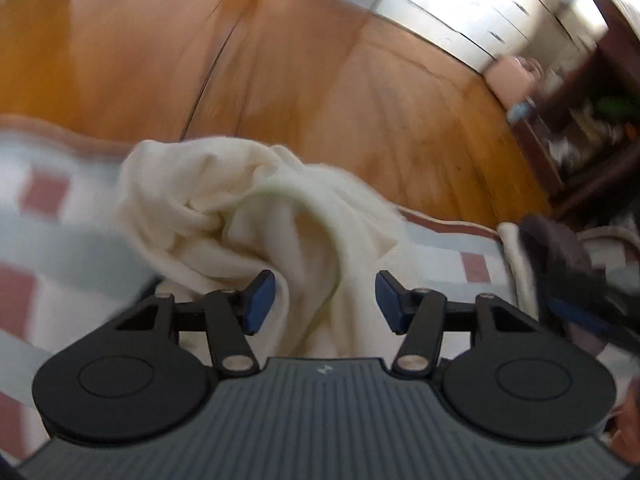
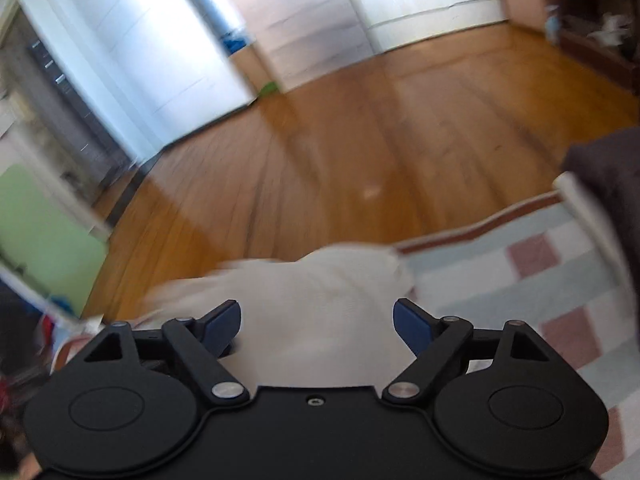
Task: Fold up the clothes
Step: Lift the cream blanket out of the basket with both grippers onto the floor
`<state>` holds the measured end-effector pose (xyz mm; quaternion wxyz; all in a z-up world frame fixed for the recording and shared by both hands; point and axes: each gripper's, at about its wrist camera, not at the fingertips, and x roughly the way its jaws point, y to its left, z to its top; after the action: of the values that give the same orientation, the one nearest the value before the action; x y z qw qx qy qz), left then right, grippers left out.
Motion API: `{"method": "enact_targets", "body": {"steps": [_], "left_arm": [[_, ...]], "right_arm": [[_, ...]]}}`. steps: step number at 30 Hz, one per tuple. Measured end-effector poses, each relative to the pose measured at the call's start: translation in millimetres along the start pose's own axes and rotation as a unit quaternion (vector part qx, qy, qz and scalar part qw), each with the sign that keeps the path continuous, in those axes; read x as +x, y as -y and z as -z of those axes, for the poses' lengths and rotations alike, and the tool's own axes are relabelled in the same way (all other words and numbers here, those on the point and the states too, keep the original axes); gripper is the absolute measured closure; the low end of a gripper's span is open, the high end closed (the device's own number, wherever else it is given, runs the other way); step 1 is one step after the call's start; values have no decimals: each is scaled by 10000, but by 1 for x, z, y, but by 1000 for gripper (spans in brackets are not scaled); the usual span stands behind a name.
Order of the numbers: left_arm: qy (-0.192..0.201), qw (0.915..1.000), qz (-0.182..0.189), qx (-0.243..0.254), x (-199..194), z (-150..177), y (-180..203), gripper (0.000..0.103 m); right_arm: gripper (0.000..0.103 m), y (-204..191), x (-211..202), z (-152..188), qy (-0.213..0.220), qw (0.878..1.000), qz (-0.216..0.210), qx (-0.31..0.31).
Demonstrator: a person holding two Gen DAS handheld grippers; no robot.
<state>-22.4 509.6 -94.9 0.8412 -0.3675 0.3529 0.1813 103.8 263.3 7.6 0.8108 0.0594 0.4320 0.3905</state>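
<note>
A crumpled cream-white garment (image 1: 256,216) lies bunched on a checked pale blue, white and red blanket (image 1: 52,232). My left gripper (image 1: 325,300) is open, with its blue pads on either side of a fold of the garment, close above it. In the right wrist view the same white garment (image 2: 320,304) lies blurred right in front of my right gripper (image 2: 317,322), which is open and holds nothing. The right gripper shows as a dark blur at the right edge of the left wrist view (image 1: 580,288).
The blanket's (image 2: 520,280) edge borders an orange wooden floor (image 2: 360,152). A dark grey cloth (image 2: 608,184) hangs at the right. White cabinets (image 2: 160,40) and a dark wooden shelf (image 1: 592,128) stand beyond the floor. A green panel (image 2: 36,232) stands at the left.
</note>
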Motion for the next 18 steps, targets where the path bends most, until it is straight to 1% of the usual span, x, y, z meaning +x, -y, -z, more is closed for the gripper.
{"method": "enact_targets", "body": {"steps": [2, 4, 6, 8, 9, 10, 11, 12, 14, 15, 16, 17, 18], "left_arm": [[-351, 9978, 64, -557, 17, 10, -28, 50], [-377, 9942, 320, -955, 19, 9, -47, 50], [-127, 9952, 374, -900, 13, 7, -49, 50], [134, 9983, 40, -559, 9, 3, -42, 49], [190, 9988, -161, -427, 9, 3, -39, 48], [211, 9986, -362, -322, 11, 4, -37, 48], [186, 9985, -425, -301, 13, 5, -39, 48], [140, 9985, -423, -321, 16, 6, -43, 48], [54, 9985, -273, -475, 19, 5, -54, 48], [12, 9982, -184, -563, 21, 5, -59, 45], [-31, 9978, -94, -650, 23, 5, -65, 45], [-26, 9978, -100, -656, 22, 4, -68, 44], [2, 9979, -150, -623, 21, 3, -70, 47]], "right_arm": [[15, -3, 6, 9, -273, 9991, -62, -328], [15, -7, 12, 17, -575, 9948, -128, -828], [15, -10, 26, 23, -917, 9884, -217, -1189], [15, -18, 42, 31, -1249, 9809, -293, -1461], [16, -22, 51, 34, -1377, 9773, -295, -1581], [16, -28, 62, 36, -1465, 9742, -244, -1701], [16, -33, 71, 38, -1522, 9715, -178, -1810], [17, -37, 80, 38, -1556, 9693, -131, -1898], [21, -44, 97, 39, -1623, 9647, -37, -2074], [29, -48, 105, 40, -1650, 9626, -6, -2150], [45, -49, 112, 41, -1672, 9615, 11, -2183], [55, -50, 119, 42, -1710, 9608, 54, -2182], [74, -49, 124, 43, -1732, 9609, 108, -2157]]}}
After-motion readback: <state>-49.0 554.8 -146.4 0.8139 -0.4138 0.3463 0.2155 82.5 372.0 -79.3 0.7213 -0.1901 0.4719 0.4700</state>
